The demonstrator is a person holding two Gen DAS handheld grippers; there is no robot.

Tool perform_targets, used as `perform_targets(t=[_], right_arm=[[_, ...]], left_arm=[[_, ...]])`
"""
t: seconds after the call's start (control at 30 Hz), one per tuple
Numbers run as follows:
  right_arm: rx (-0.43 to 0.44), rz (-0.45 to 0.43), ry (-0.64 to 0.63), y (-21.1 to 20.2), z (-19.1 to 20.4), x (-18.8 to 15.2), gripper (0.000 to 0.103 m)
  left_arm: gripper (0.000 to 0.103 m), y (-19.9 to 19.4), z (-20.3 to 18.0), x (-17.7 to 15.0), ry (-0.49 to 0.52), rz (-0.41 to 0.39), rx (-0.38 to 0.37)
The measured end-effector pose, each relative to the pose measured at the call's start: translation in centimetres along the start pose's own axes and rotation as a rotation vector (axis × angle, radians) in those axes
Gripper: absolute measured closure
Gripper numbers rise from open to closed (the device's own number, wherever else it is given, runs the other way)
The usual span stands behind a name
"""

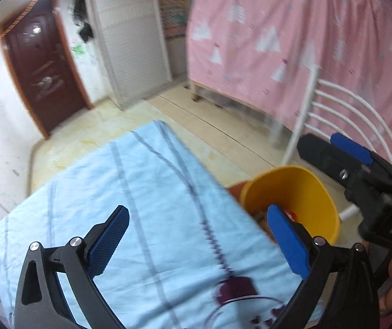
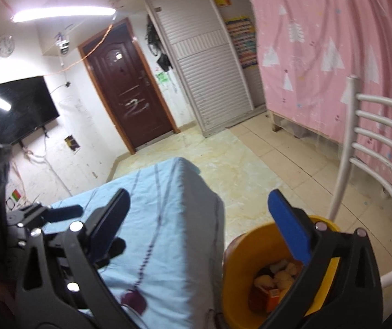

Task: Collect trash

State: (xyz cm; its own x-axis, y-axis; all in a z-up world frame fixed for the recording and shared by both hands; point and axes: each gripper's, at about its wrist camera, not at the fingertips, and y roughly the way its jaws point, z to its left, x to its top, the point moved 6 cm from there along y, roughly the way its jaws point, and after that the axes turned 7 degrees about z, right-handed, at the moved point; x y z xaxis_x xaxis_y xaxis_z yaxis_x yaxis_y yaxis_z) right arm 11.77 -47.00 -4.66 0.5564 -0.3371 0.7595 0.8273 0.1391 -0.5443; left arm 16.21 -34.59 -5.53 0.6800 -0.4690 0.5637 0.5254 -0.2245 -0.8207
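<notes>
A yellow bin (image 2: 246, 257) stands on the floor against the right side of a table under a light blue cloth (image 2: 168, 219). Crumpled wrappers and an orange carton (image 2: 274, 277) lie inside the bin. My right gripper (image 2: 200, 224) is open with nothing between its fingers, and its right finger hangs over the bin. In the left wrist view my left gripper (image 1: 200, 238) is also open and empty above the cloth (image 1: 113, 181), with the bin (image 1: 300, 192) behind its right finger. The right gripper (image 1: 322, 141) shows at the right, past the bin.
A white metal chair (image 2: 343, 164) stands right behind the bin. A pink curtain (image 2: 332, 41) hangs at the right. A dark door (image 2: 124, 87), a white slatted wardrobe (image 2: 209, 63) and a wall television (image 2: 17, 107) line the far wall. Pale floor tiles (image 2: 250, 164) lie between.
</notes>
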Motion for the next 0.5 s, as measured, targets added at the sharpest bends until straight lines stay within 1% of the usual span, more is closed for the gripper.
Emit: perform_targets(t=[0.1, 0.3, 0.4, 0.5], right_arm=[[0.021, -0.006, -0.026, 0.4, 2.0, 0.1, 0.006], [0.056, -0.044, -0.068, 0.5, 6.1, 0.8, 0.006], [0.069, -0.06, -0.105, 0.5, 8.4, 1.0, 0.006], [0.055, -0.083, -0.157, 0.5, 10.9, 0.9, 0.006]], left_arm=[[0.01, -1.1, 1.9, -0.2, -0.043, -0.032, 0.032], [0.01, -2.8, 6.4, -1.5, -0.135, -0.057, 0.053], [0.01, -3.8, 8.7, -2.4, -0.18, -0.088, 0.098], [0.01, -5.0, 10.9, -3.2, -0.23, -0.121, 0.136]])
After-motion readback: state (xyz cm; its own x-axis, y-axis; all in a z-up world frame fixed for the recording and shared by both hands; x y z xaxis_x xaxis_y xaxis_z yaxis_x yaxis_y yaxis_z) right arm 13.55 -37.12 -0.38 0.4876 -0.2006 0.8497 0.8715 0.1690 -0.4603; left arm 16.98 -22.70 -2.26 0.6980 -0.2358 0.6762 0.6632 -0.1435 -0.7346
